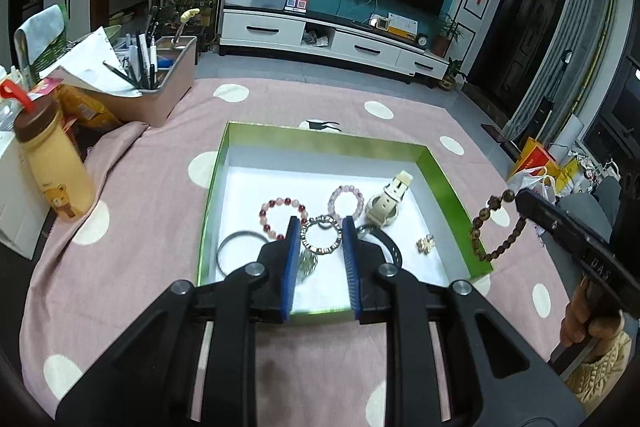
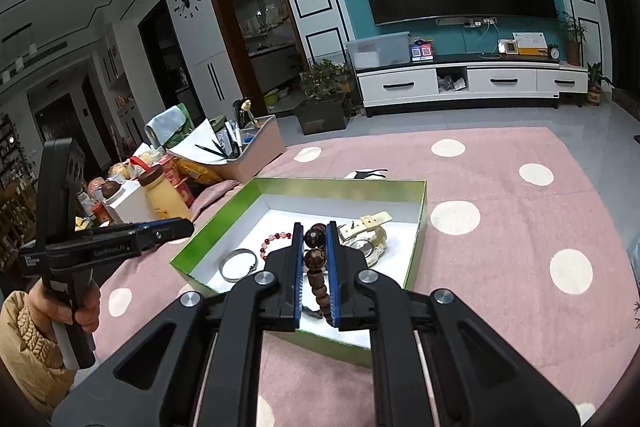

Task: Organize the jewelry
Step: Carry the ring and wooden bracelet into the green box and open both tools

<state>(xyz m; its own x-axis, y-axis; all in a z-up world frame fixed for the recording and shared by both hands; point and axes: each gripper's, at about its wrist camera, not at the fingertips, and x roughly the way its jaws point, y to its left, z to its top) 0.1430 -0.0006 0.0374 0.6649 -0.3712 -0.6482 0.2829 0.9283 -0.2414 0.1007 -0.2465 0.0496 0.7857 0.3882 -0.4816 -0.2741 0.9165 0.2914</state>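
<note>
A green-walled box [image 1: 444, 179] with a white floor lies on the pink dotted cloth. In it are a red bead bracelet [image 1: 276, 213], a pale pink bead bracelet [image 1: 347, 201], a metal ring charm [image 1: 320, 237], a silver bangle [image 1: 230, 247], a cream watch [image 1: 386, 207] and a small gold piece [image 1: 425, 243]. My left gripper [image 1: 320, 223] is open above the ring charm. My right gripper [image 2: 314, 229] is shut on a brown bead bracelet [image 2: 314, 255], which hangs over the box's right wall in the left wrist view [image 1: 494, 227].
A yellow bottle [image 1: 56, 167], a white carton and a beige bin [image 1: 168, 83] with pens and papers stand at the table's left. A TV cabinet [image 1: 332, 43] is beyond the table. The box also shows in the right wrist view [image 2: 416, 223].
</note>
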